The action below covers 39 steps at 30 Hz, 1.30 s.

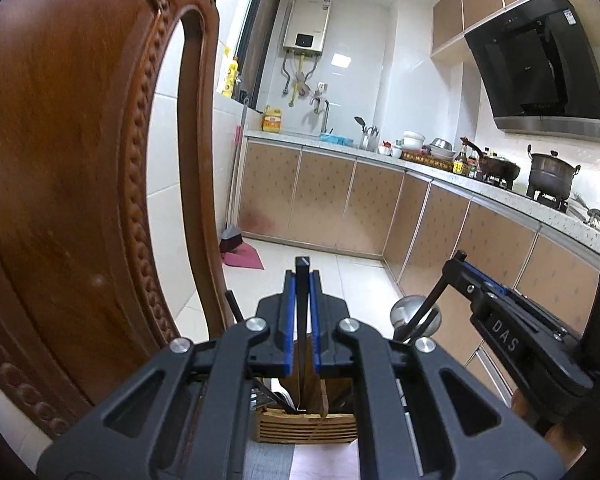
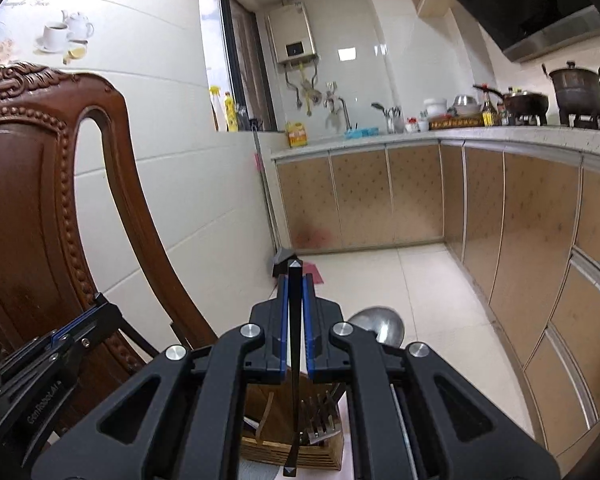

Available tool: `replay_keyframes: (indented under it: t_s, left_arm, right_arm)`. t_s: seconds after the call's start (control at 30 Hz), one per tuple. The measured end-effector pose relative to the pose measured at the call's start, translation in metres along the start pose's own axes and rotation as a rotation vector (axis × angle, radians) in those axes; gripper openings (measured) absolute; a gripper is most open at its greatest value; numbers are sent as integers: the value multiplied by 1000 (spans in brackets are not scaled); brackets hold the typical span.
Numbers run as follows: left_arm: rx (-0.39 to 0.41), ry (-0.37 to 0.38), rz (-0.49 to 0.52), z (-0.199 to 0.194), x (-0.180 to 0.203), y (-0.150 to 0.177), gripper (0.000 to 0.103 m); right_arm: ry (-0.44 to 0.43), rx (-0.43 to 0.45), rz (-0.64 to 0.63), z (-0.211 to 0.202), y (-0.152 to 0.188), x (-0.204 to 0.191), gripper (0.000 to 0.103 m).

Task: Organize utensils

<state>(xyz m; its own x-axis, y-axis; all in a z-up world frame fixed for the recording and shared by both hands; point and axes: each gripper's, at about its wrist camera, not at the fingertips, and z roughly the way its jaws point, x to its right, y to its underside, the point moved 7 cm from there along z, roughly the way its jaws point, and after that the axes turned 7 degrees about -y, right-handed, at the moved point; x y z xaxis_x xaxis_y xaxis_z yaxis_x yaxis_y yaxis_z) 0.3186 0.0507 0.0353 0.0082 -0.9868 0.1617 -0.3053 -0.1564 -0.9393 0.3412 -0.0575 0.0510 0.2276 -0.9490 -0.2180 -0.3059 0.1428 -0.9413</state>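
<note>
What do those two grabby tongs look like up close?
Both the left tongs and right tongs are black plastic with bright blue pads, cut-out arms and round silver bolts. One side reads "DAS" in white letters, another "GenRobot.AI".

Both tools are matte black with cut-out linkage arms, round silver pivot screws and blue finger pads: the left gripper [image 1: 302, 280] low in the frame's centre, the right gripper [image 2: 295, 280] likewise, with white lettering on their housings.

2 claws [image 1: 302, 276], 1 utensil rack [image 1: 305, 424], 1 chair [image 1: 60, 160]
</note>
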Motion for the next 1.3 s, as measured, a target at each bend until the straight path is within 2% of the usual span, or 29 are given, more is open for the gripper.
replay_keyframes:
  t_s: [0.3, 0.8, 0.87, 0.93, 1.03, 1.13, 1.2, 1.23, 1.27, 1.3]
  left_arm:
    - [-67, -29, 5, 33, -1, 28, 7]
    - [-126, -43, 15, 36, -5, 51, 8]
    - [-125, -46, 17, 34, -7, 49, 10]
    - [-120, -48, 11, 30, -8, 48, 12]
    - [-116, -49, 5, 24, -11, 48, 22]
    - [-102, -54, 5, 13, -14, 48, 38]
    - [-88, -55, 5, 4, -15, 47, 57]
    - [-79, -58, 7, -4, -16, 46, 61]
    - [-73, -60, 10, -10, -16, 46, 68]
    - [-65, -64, 16, -17, -16, 46, 77]
  right_arm:
    - [-18, -63, -7, 20, 23, -5, 7]
    - [-9, -135, -41, 22, 49, -5, 8]
    - [1, -140, -49, 20, 49, -6, 12]
    - [-1, -135, -39, 15, 48, -6, 22]
    - [-1, -125, -25, 9, 46, -4, 25]
    - [0, -121, -8, 1, 44, -1, 31]
    - [-10, -104, 8, -11, 41, 0, 37]
    - [-14, -92, 11, -19, 39, 0, 42]
    - [-13, -81, 11, -26, 38, 0, 44]
    - [-14, -62, 9, -37, 36, -1, 52]
